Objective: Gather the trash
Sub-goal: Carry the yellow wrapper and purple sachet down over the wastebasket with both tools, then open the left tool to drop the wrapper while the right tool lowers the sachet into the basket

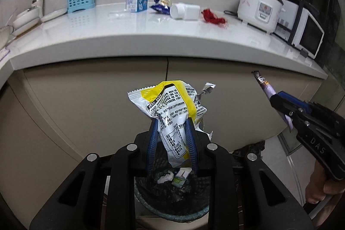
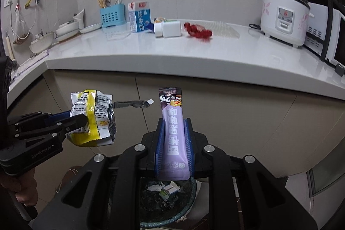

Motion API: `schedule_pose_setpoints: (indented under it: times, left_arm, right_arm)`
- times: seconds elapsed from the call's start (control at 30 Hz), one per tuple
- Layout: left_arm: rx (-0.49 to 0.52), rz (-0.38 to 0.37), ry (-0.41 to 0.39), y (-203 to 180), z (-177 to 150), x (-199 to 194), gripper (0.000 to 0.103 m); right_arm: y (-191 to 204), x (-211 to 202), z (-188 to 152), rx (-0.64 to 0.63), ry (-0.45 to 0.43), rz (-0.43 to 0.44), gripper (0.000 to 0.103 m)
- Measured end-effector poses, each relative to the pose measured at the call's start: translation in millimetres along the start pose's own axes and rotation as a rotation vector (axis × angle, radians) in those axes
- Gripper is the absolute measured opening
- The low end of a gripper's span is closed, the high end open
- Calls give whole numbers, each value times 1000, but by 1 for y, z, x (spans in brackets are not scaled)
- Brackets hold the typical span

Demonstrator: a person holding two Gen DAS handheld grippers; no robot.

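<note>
Two grippers over one bin (image 1: 172,215): left gripper (image 1: 172,122) clamps one yellow bag (image 1: 170,105), right gripper (image 2: 174,124) one purple sachet (image 2: 173,133)

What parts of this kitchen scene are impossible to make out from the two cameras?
- Trash bin: in both views the gripper frames cover most of its rim and contents.
- Yellow snack bag: front side faces away in the left view; the left gripper covers part in the right view.
- Microwave: cut off by the right view's edge.
- Blue wrapper: mostly behind the milk carton and white box.
</note>
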State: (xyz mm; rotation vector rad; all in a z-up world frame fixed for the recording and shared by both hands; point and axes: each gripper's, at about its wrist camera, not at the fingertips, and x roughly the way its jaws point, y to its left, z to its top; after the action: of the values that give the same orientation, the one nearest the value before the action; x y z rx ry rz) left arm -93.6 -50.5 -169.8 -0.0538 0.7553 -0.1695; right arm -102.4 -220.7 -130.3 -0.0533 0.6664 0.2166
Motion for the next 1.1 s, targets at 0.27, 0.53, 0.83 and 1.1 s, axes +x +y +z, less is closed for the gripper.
schedule_pose_setpoints:
  times: [0.27,0.53,0.83,1.1]
  left_arm:
    - [-10,-1,93,4,-36,39,24]
    - [-22,-23,161,1,-59,75,20]
    - [-47,-21,297,6,-86,133,20]
    - [-54,-14,328,10,-92,135,20]
  right_arm:
    - [3,33,-32,13,77,5,18]
    - [8,68,-60,25,168,25,18]
    - [12,95,-82,16,243,29,17]
    - [15,101,-84,20,260,38,18]
